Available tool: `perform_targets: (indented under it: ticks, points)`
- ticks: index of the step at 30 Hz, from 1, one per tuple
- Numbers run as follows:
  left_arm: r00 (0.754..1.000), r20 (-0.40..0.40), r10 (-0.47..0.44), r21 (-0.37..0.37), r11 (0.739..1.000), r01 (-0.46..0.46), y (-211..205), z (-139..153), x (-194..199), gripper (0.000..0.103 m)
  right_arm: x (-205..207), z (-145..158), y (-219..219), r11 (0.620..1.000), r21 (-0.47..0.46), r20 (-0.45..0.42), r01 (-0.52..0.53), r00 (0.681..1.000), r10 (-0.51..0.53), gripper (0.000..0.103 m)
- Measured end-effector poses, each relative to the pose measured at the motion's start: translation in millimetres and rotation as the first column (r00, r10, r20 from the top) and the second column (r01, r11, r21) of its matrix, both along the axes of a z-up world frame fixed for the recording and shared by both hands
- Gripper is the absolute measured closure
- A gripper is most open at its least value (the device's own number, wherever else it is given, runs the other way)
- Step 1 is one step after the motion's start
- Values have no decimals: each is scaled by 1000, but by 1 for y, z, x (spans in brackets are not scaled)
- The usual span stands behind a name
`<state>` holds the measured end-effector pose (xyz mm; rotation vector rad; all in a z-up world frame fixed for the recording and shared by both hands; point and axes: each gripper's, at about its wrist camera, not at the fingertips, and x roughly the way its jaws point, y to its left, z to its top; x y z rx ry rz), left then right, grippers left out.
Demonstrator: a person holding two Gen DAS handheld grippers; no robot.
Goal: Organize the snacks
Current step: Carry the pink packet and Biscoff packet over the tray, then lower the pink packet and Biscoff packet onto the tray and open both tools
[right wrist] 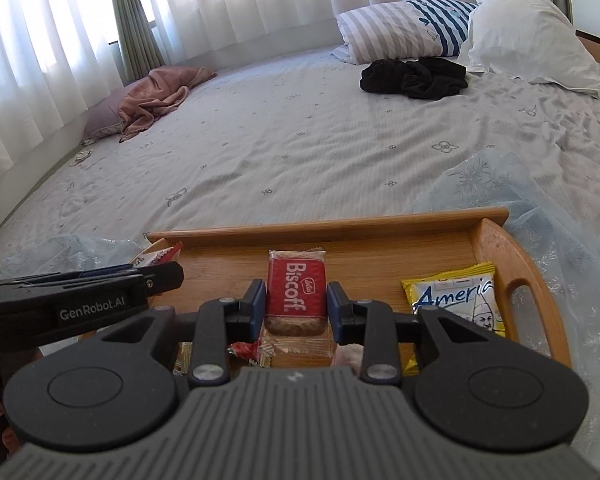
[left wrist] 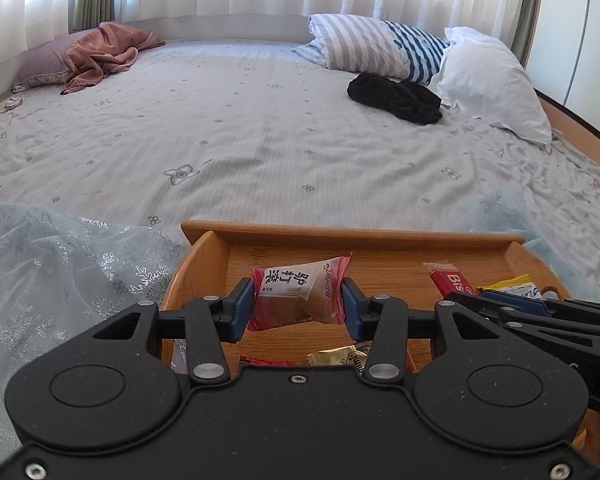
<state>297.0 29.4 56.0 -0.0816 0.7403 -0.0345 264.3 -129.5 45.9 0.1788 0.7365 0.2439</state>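
Observation:
A wooden tray (left wrist: 352,234) (right wrist: 328,226) lies on the bed with several snack packets in it. My left gripper (left wrist: 298,308) is shut on a pink and white pastry packet (left wrist: 296,294), holding it just above the tray floor. My right gripper (right wrist: 296,306) is shut on a red Biscoff biscuit packet (right wrist: 296,292) over the tray's middle. The Biscoff packet (left wrist: 452,282) and the right gripper also show at the right edge of the left wrist view. A yellow packet (right wrist: 456,298) lies at the tray's right end, and a gold wrapper (left wrist: 340,358) lies under the left gripper.
The tray rests on pale blue sparkly fabric (left wrist: 60,272) spread over a grey bedspread (left wrist: 260,128). Striped and white pillows (left wrist: 380,46) and a black garment (left wrist: 396,98) lie at the far right, a pink cloth (left wrist: 100,54) at the far left. Curtains hang behind the bed.

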Motion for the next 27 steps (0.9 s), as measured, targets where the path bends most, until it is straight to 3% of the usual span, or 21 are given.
perform_targets:
  ticks: [10,27]
  points:
    - [1000,-28,-2,32,999,3,-3,-24,12,59,8,-23,10,999,-45,-16,7,1000,-8,66]
    - [1000,-28,3,47,999,-2,1,-32,12,58,7,-28,16,998,-70,-7,5,1000,-5,65]
